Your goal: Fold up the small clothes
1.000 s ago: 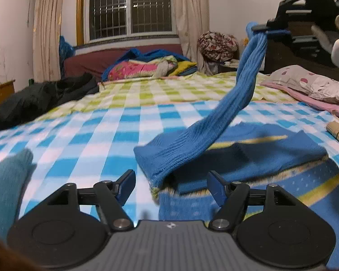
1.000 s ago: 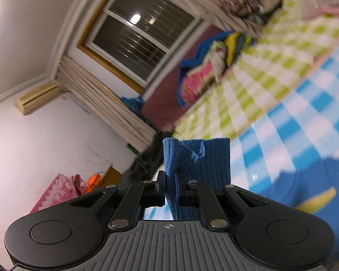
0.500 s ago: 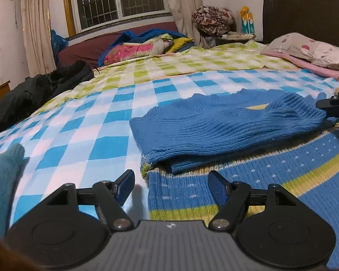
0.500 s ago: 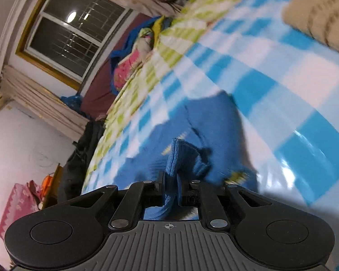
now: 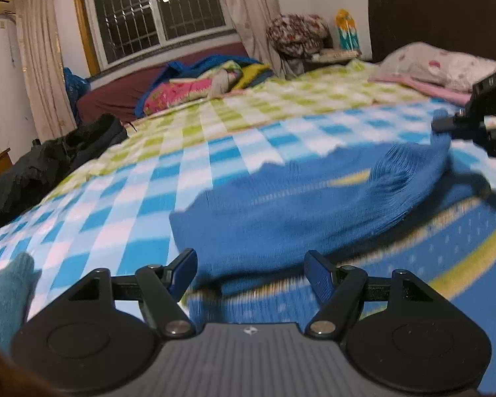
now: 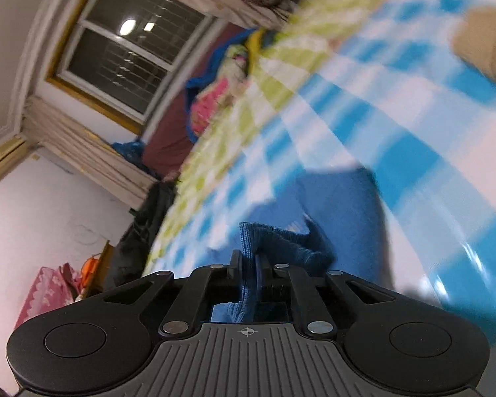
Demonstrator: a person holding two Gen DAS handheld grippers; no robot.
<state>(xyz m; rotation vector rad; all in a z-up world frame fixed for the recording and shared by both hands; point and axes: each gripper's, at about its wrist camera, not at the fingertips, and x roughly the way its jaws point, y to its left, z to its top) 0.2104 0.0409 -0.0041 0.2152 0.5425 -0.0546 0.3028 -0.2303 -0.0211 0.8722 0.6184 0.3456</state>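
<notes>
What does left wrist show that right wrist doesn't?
Left wrist only: the open left gripper, a teal cloth, the pillow, the dark headboard.
Right wrist only: the right gripper with its jaws shut on the blue knit sleeve, a pink bag.
Both: window, checked sheet, blue sweater.

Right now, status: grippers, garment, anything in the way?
Left gripper open, empty. Right gripper shut on blue knit sweater's folded edge. Sweater flat on checked bedspread. Nothing in the way.

A barred dark window (image 5: 158,10) sits at eleven o'clock, a black heaped jacket (image 5: 49,162) at nine, a spotted white pillow (image 5: 439,63) at two.
</notes>
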